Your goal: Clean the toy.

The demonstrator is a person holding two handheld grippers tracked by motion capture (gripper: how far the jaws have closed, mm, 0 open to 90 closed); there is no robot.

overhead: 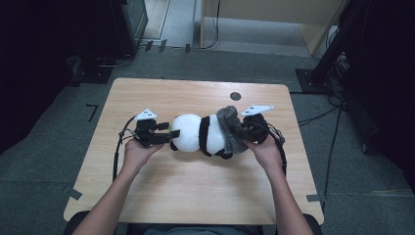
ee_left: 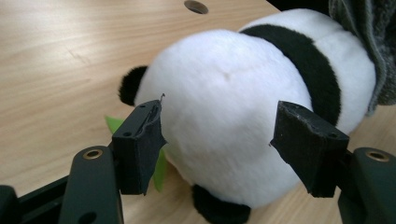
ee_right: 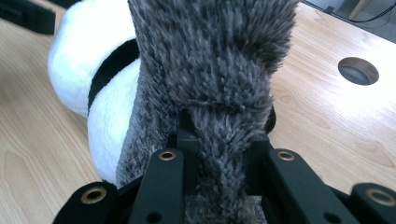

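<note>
A black-and-white panda plush (overhead: 195, 134) lies on its side across the middle of the wooden table (overhead: 195, 191). My left gripper (overhead: 169, 133) is at its head end. In the left gripper view this left gripper (ee_left: 222, 140) stands open, with the round white head (ee_left: 224, 116) between the jaws and a green leaf (ee_left: 112, 123) poking out beneath. A grey fuzzy cloth (overhead: 231, 127) wraps the panda's other end. My right gripper (overhead: 244, 129) is shut on that cloth. In the right gripper view a fold of the cloth (ee_right: 210, 60) is pinched between the right gripper's (ee_right: 219, 135) jaws.
A round hole (overhead: 235, 96) is in the tabletop behind the plush. Dark equipment and cables (overhead: 337, 117) stand on the grey floor around the table. Bare wood lies in front of the plush, where the person's forearms (overhead: 117, 191) reach in.
</note>
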